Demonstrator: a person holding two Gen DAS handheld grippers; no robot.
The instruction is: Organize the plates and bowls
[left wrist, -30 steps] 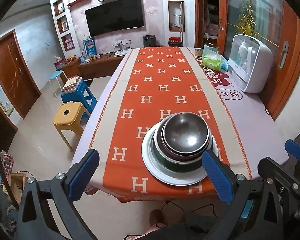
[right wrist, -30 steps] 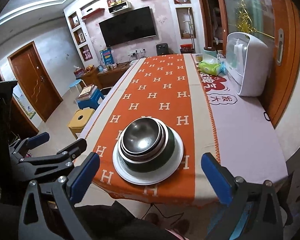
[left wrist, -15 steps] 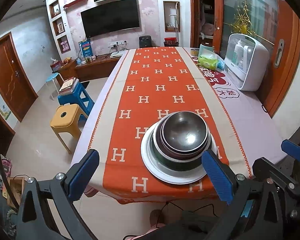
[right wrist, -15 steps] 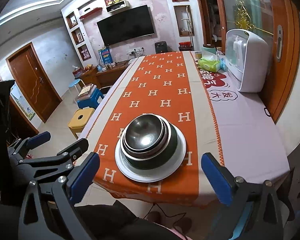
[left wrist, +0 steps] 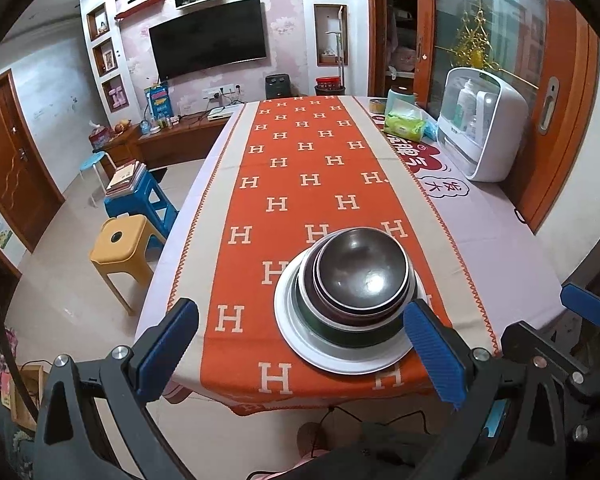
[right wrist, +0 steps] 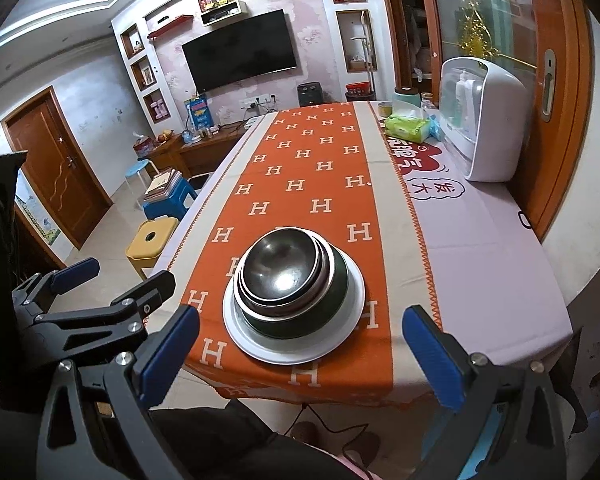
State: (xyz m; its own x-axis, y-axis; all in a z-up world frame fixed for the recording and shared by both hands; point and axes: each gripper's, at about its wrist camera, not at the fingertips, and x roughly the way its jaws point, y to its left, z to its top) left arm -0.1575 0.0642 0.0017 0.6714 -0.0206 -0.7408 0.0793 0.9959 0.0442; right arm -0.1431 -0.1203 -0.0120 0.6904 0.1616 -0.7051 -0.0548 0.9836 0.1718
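Note:
A stack of nested bowls (left wrist: 362, 270) (right wrist: 286, 270), steel ones inside a dark green one, sits on a white plate (left wrist: 320, 350) (right wrist: 340, 340) near the front edge of the table. My left gripper (left wrist: 300, 354) is open and empty, held off the table's front edge, its right finger close to the plate's rim. My right gripper (right wrist: 300, 354) is open and empty, also off the front edge, with the stack centred ahead of it. The left gripper also shows in the right wrist view (right wrist: 112, 280), the right gripper in the left wrist view (left wrist: 540, 320).
An orange runner with H marks (left wrist: 304, 180) covers the long table. A white appliance (left wrist: 482, 124), a green tissue pack (left wrist: 404, 126) and a teal jar (left wrist: 400, 98) stand at the far right. Yellow (left wrist: 124, 248) and blue stools (left wrist: 140, 196) stand left of the table.
Both grippers have drawn back and risen slightly from the table; the stack looks a little farther away. Jaws stay open and the stack has not moved.

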